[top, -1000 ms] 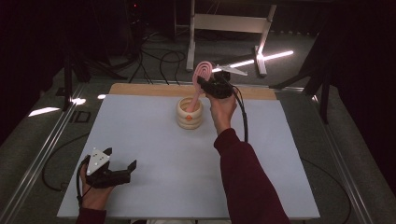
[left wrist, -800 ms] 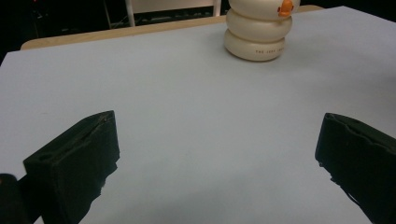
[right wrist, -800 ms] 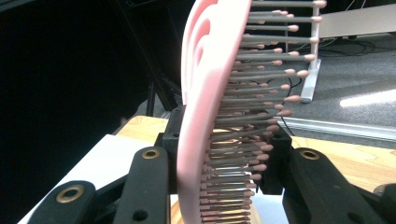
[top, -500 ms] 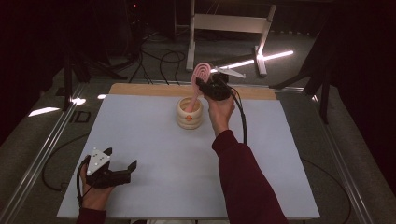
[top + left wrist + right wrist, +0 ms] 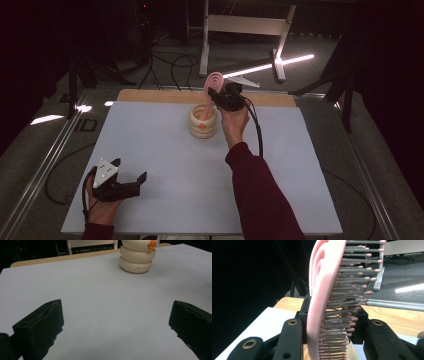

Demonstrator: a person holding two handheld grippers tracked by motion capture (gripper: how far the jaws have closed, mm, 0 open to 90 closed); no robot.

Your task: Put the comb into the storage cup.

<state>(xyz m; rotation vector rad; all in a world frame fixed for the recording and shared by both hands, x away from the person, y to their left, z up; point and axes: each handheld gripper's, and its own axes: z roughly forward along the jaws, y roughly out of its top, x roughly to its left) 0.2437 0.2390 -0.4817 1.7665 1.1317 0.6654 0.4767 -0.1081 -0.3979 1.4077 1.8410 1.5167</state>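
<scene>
Left gripper [image 5: 131,181] sits low at the near left of the worktop [image 5: 150,150], fingers [image 5: 40,327] spread wide, nothing between them. Far centre: right gripper [image 5: 216,96] has its fingers [image 5: 292,337] clamped on the pink hairbrush [image 5: 212,86], upright, handle down in the cream holder [image 5: 203,122].

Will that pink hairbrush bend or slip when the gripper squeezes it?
The pink hairbrush probably stays stiff: its back looks like hard plastic. The thin bristles likely flex. The right gripper clamps its head, so slipping seems unlikely.
</scene>
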